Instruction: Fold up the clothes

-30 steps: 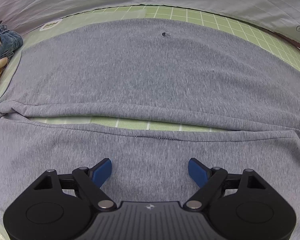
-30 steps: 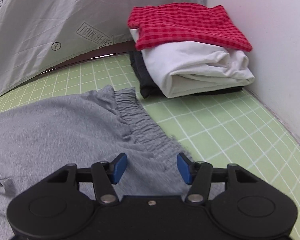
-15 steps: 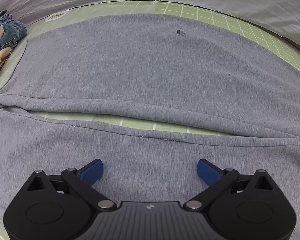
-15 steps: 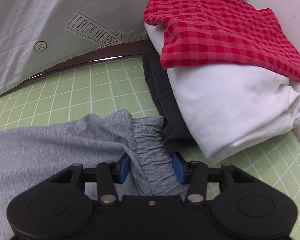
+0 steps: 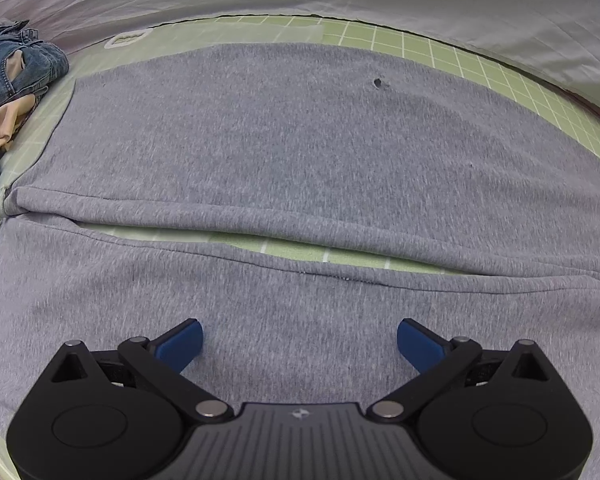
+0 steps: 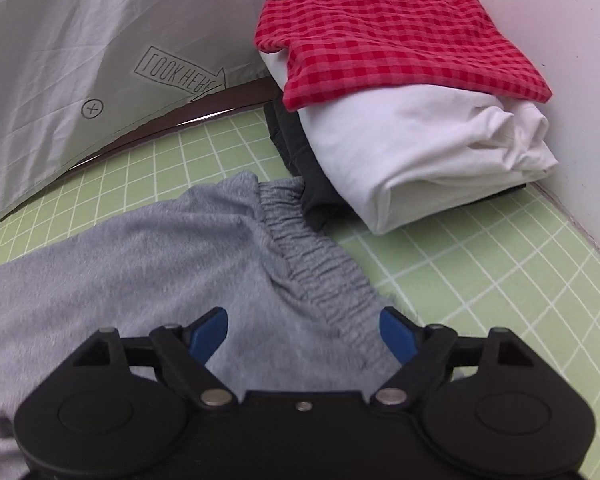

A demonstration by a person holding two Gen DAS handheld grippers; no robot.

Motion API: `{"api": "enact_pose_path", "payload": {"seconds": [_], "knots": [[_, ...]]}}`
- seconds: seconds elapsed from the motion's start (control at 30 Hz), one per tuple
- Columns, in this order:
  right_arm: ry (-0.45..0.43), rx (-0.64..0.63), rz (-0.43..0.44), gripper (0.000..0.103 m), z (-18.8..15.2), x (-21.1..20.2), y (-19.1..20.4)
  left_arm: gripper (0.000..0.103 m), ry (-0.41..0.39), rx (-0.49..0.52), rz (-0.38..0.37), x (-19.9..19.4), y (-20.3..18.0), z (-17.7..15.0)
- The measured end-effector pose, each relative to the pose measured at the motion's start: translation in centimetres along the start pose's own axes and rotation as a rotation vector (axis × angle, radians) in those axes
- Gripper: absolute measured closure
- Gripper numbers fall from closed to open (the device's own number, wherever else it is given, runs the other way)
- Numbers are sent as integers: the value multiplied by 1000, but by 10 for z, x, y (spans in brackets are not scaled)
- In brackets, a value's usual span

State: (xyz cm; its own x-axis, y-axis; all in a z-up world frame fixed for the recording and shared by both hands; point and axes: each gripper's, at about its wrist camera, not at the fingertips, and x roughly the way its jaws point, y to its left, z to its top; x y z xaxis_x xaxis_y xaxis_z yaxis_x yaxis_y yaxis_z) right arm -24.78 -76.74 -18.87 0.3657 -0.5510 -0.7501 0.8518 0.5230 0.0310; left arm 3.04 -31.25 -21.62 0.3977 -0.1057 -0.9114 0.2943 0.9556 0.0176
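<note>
Green gridded matting [image 6: 480,280] covers the work surface, and the grey sweatpants [image 5: 300,152] lie spread flat across it, legs side by side with a thin strip of mat showing between them. Nearest the left camera, the left gripper [image 5: 299,346] hovers over the near leg with its blue pads set wide and nothing between them; its spread has widened a little over the last second. On the other side the right gripper [image 6: 302,334] has changed more: half a second ago its pads were pinched on the elastic waistband [image 6: 320,264], and now they stand apart, with the waistband lying loose on the mat just ahead. That reads as a release after tugging the waist end straight, so the pants look laid out and ready for a first fold, likely one leg over the other. Just beyond the waistband, touching it, sits a stack of folded clothes [image 6: 420,140]: dark at the bottom, white in the middle, red check on top. Further off, in the left view, crumpled jeans [image 5: 16,68] wait at the mat's far left edge. Grey sheeting [image 6: 100,40] printed "LOOK HERE" hangs behind, and a pale wall [image 6: 572,80] closes the right side.
</note>
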Motion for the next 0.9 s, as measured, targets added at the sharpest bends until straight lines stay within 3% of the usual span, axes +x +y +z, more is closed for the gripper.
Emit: {"api": "enact_pose_path", "payload": {"seconds": [0.27, 0.4, 0.6, 0.9], "knots": [[41, -134, 104, 12, -92, -68, 42, 1, -66, -113, 4, -39, 54, -36], [55, -272, 156, 11, -134, -95, 79, 1, -51, -157, 24, -49, 83, -61], [87, -380, 223, 6, -177, -127, 117, 1, -11, -170, 49, -55, 123, -84], [140, -305, 202, 2, -210, -154, 126, 1, 16, -239, 65, -60, 190, -98]]}}
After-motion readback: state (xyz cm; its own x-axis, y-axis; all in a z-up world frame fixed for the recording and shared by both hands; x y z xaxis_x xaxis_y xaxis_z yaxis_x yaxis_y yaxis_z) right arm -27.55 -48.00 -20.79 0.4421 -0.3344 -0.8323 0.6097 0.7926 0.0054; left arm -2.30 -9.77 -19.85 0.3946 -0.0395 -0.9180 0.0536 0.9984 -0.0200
